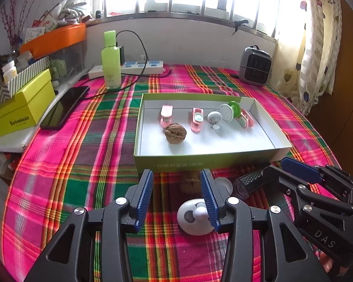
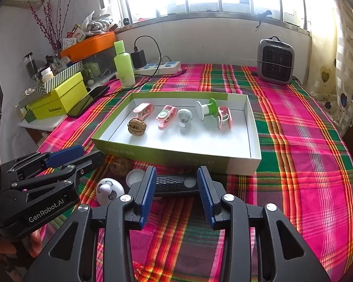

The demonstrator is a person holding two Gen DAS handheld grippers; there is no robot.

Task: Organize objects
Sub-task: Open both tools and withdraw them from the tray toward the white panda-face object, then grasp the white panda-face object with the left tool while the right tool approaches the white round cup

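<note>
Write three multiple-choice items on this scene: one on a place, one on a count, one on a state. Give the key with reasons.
1. Where does the grey heater stand?
A. At the far right of the plaid cloth
B. Inside the box
C. On top of a yellow carton

2. How many pink clips lie in the box?
A. One
B. Three
C. Five

3. How is the green bottle placed?
A. Upright, cap on
B. Tipped on its side
C. Upside down

Key:
1 A: it sits at the back right, below the window, outside the box.
2 B: two clips lie left of the white hook, and one lies at the right by the green spool.
3 A: it stands on its base beside the power strip, with its cap on top.
</note>
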